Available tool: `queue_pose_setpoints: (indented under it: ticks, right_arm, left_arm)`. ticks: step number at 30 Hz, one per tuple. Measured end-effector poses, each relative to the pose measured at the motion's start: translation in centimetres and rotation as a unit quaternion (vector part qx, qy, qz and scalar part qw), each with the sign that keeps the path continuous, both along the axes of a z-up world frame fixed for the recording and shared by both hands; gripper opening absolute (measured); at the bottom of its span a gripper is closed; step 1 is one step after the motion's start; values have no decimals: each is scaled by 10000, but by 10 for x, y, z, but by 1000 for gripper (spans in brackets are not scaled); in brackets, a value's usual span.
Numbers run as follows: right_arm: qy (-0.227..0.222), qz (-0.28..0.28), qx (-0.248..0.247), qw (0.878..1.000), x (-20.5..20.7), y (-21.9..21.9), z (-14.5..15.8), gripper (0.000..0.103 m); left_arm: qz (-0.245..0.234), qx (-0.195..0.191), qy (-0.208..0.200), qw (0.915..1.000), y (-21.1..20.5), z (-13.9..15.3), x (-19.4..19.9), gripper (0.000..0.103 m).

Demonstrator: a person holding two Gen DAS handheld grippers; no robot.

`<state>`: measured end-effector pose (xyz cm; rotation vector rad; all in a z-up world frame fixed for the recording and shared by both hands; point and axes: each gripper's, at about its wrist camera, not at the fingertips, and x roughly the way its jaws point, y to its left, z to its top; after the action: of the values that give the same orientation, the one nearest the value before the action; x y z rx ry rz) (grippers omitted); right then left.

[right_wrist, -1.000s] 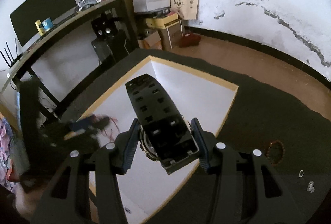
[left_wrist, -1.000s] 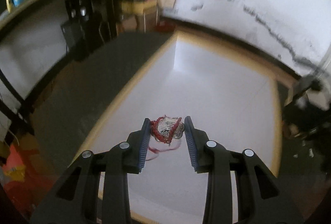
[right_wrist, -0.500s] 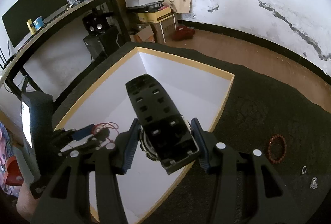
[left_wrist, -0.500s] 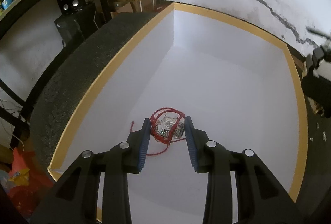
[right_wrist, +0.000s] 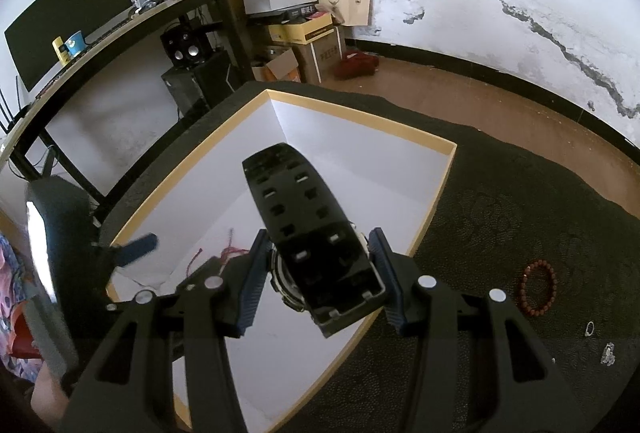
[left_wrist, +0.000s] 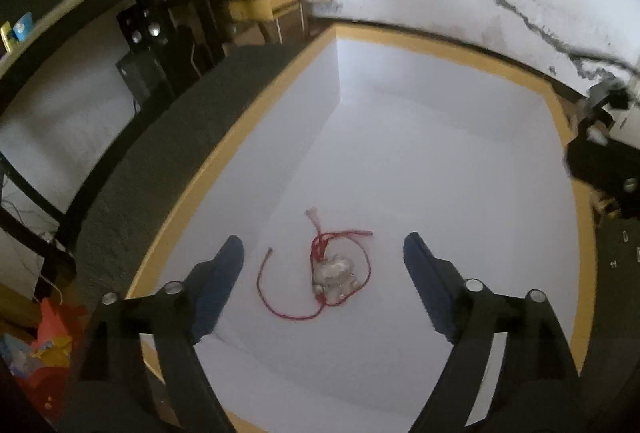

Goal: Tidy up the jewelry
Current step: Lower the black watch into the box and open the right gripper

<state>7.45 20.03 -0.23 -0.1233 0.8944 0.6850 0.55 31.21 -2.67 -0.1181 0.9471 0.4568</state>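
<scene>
Box holds one pendant; one watch clamped.

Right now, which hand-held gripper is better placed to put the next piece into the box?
Right. The right hand-held gripper grips the black watch above the white box; the left hand-held gripper is open, the red-cord charm lying loose.

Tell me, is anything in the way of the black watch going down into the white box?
Nothing visible blocks it. The right gripper holds the black watch above the white box, whose floor below looks bare. The red string charm lies apart, over by the open left gripper.
</scene>
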Motion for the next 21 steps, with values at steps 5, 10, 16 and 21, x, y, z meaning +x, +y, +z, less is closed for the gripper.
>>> queue_pose_setpoints:
  ticks: [5, 10, 16, 21]
  right_arm:
    - [-10, 16, -79, 10000, 2, 5, -1, 50]
    - [1, 43, -235, 9997, 9, 16, -2, 50]
    - [260, 146, -594, 9978, 28, 44, -19, 50]
    - [462, 309, -1062, 9928, 39, 75, -37, 50]
  left_arm:
    - [-110, -34, -82, 9999, -5, 8, -8, 92]
    - [-255, 30, -107, 9996, -11, 13, -16, 94]
    - [-280, -63, -135, 9995, -12, 16, -20, 95]
    - [-197, -218, -171, 9994, -6, 18, -20, 95]
